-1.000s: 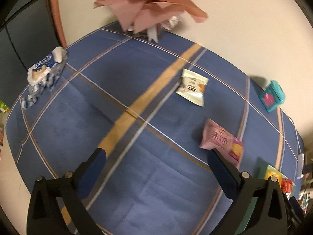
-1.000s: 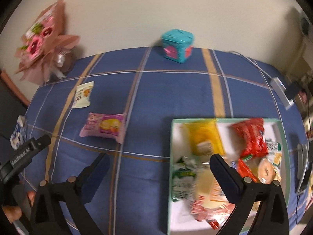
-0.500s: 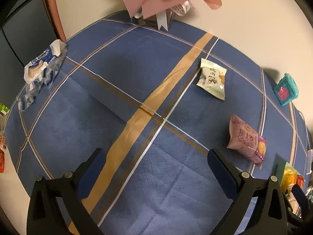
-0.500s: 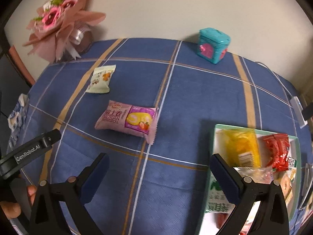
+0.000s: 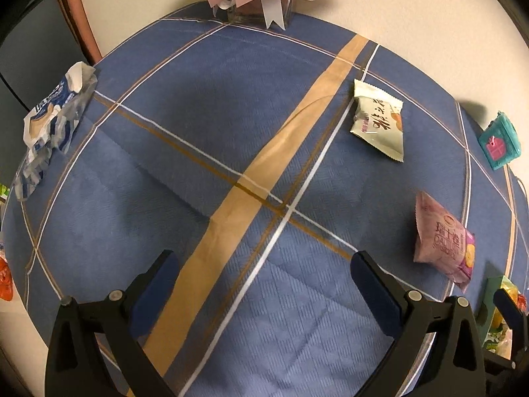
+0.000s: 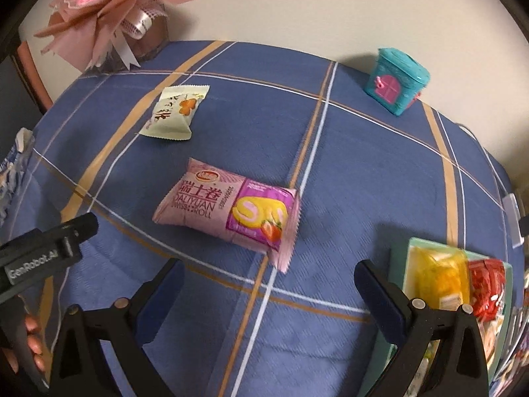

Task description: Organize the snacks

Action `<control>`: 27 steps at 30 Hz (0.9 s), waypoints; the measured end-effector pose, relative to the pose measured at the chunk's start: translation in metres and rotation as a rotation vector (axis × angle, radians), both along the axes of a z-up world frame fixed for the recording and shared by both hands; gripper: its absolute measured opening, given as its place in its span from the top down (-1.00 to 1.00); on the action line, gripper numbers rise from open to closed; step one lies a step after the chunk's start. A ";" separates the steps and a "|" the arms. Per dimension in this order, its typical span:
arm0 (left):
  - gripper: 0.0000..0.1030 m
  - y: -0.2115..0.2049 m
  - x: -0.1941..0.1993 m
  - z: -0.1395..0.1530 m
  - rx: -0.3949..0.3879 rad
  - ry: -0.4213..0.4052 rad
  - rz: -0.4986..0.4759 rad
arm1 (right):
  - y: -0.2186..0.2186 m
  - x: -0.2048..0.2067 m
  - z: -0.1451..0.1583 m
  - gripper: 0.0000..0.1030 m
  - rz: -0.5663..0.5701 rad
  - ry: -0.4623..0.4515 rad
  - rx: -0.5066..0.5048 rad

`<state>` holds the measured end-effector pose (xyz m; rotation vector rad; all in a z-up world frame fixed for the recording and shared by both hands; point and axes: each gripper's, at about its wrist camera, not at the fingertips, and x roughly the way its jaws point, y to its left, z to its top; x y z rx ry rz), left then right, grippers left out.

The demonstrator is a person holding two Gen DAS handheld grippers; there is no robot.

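Both grippers hover over the surface (image 6: 363,172), which wears a blue plaid cloth w/ tan and white stripes. Right gripper (image 6: 267,294): jaws spread wide, nothing between them, just above the cloth. Directly ahead of it lies the pink Swiss roll pack (image 6: 228,211), flat, lengthwise across the view, its crimped end nearest the jaws but not touching. Further back and to the left sits a pale green snack pack (image 6: 175,114), well apart from the pink one.

Left gripper (image 5: 264,278): jaws also released and empty, over bare cloth near where the tan stripe crosses a white line. From this view the pale green pack is ahead and to the right, the pink pack further right near the right-hand finger. Crumpled blue-and-white wrapper (image 5: 49,125) at the far left edge of the surface.

Mint-green tray (image 6: 401,264) at lower right in the right wrist view, holding a yellow packet (image 6: 439,274), a red packet (image 6: 487,284) and more snacks that are too blurred to name. Teal house-shaped tin (image 6: 395,81) w/ pink door stands near the wall. Pink paper bouquet (image 6: 109,10) at the back left corner. Person's fingers (image 6: 31,334) visible at lower left, holding the left gripper's body.
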<state>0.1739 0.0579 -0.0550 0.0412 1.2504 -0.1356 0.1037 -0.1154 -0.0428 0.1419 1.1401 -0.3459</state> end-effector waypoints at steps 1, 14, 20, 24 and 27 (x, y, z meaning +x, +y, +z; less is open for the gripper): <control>-1.00 -0.001 0.002 -0.001 0.001 0.001 -0.005 | 0.000 0.004 -0.004 -1.00 0.001 0.003 -0.003; -1.00 -0.018 0.033 -0.010 0.013 -0.014 -0.093 | -0.013 0.046 -0.027 -1.00 0.012 -0.039 0.033; -1.00 -0.014 0.059 -0.008 -0.017 -0.026 -0.094 | -0.035 0.056 -0.033 -1.00 -0.045 -0.062 0.045; -1.00 -0.027 0.076 -0.001 -0.025 -0.033 -0.135 | -0.049 0.056 -0.036 -0.95 -0.084 -0.073 0.069; -0.99 -0.044 0.083 0.000 -0.050 -0.014 -0.179 | -0.058 0.053 -0.035 -0.79 -0.099 -0.092 0.079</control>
